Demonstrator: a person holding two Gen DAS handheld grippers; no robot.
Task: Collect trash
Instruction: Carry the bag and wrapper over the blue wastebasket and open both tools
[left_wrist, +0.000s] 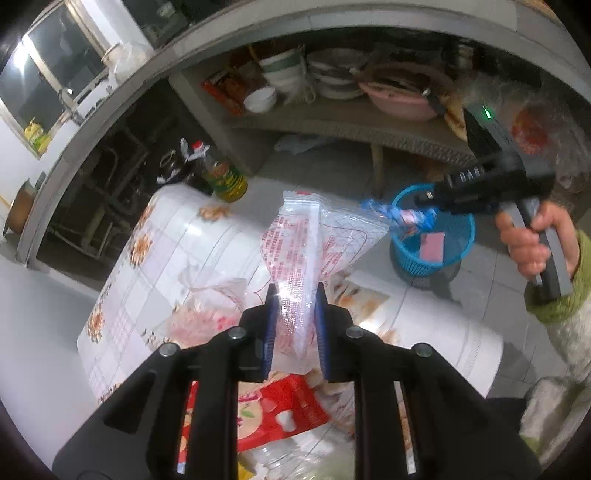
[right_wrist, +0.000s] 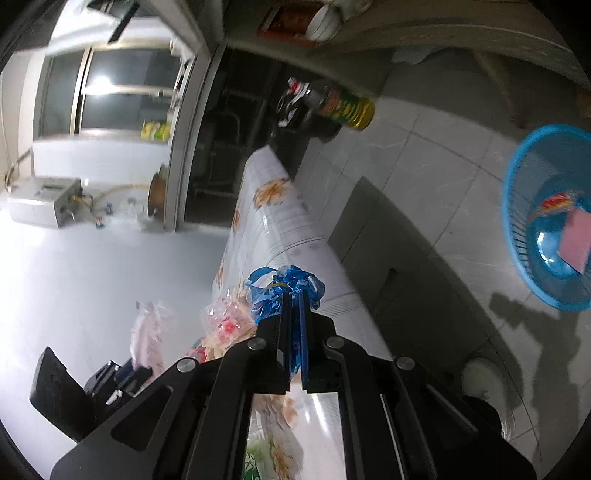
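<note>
My left gripper (left_wrist: 295, 291) is shut on a clear plastic bag with red print (left_wrist: 314, 240), held up above the flowered table (left_wrist: 177, 236). My right gripper (right_wrist: 293, 295) is shut on a crumpled blue wrapper (right_wrist: 284, 286). In the left wrist view the right gripper (left_wrist: 421, 201) holds that blue wrapper (left_wrist: 391, 214) over the rim of the blue mesh basket (left_wrist: 458, 251) on the floor. The basket (right_wrist: 524, 192) holds a pink paper (right_wrist: 574, 242) and a red wrapper (right_wrist: 556, 203).
A red packet (left_wrist: 280, 410) and a clear jar (left_wrist: 280, 461) lie on the table under my left gripper. A clear wrapper with red bits (right_wrist: 225, 321) lies on the table. An oil bottle (left_wrist: 225, 177) stands on the floor. A low shelf (left_wrist: 332, 122) holds bowls.
</note>
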